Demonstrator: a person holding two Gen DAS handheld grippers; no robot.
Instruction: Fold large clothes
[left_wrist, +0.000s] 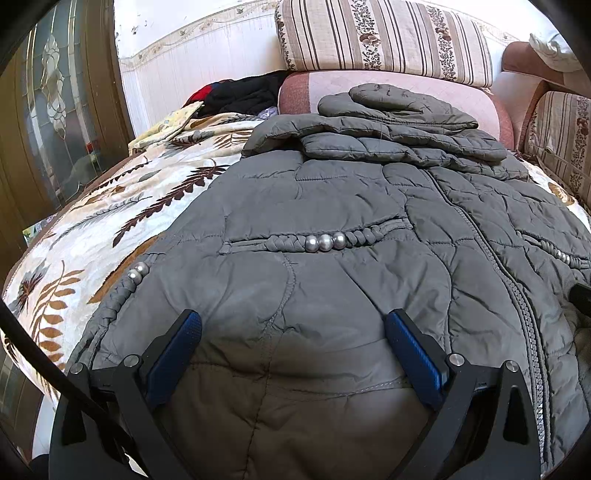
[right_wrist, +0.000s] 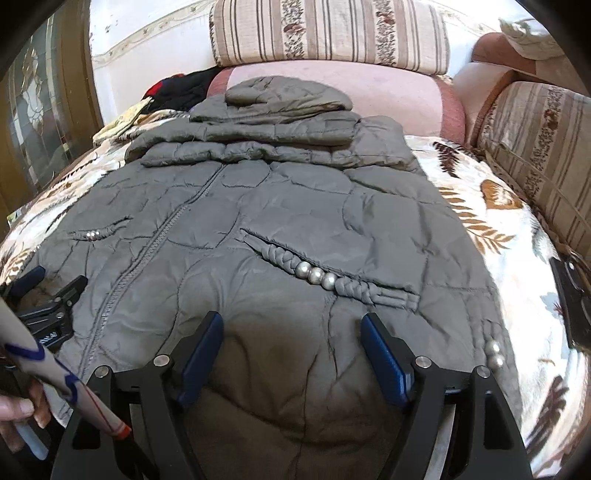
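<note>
- big grey quilted puffer jacket (left_wrist: 332, 206) lies zipped on the leaf-print blanket (left_wrist: 122, 206), filling mid-frame; hem cut off at the bottom, sleeves hard to make out
- three silver beads (left_wrist: 324, 242) on each of two pockets
- left gripper (left_wrist: 293, 325) and right gripper (right_wrist: 291, 326) both gape wide over the hem, gripping nothing

Bright daylight, sharp focus, soft foreground shadows, strong fisheye bending at edges.
</note>
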